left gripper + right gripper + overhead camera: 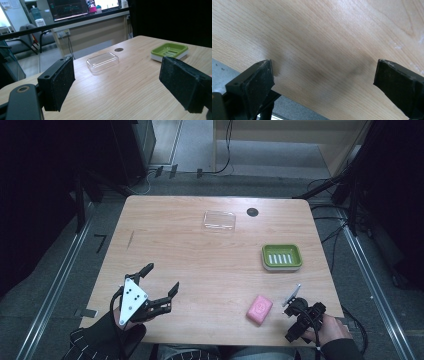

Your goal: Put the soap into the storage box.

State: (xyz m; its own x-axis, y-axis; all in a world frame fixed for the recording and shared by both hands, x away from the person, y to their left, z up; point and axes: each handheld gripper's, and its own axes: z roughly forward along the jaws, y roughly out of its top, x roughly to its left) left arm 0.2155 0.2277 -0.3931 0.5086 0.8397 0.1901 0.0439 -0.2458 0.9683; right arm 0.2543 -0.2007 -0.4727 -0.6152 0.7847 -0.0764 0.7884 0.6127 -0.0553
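High view: right tool, jaws spread and empty, sits just beside the pink soap, probably its target.

The table is seen from above the person's side in the high view, looking forward and down, with the whole top taken in from far off. The left gripper view is taken low over the table near its front left, facing across toward the far right; the clear lid and the green soap dish are shared with the high view. The right gripper view is held very close above bare wood at the table's edge, tilted steeply down
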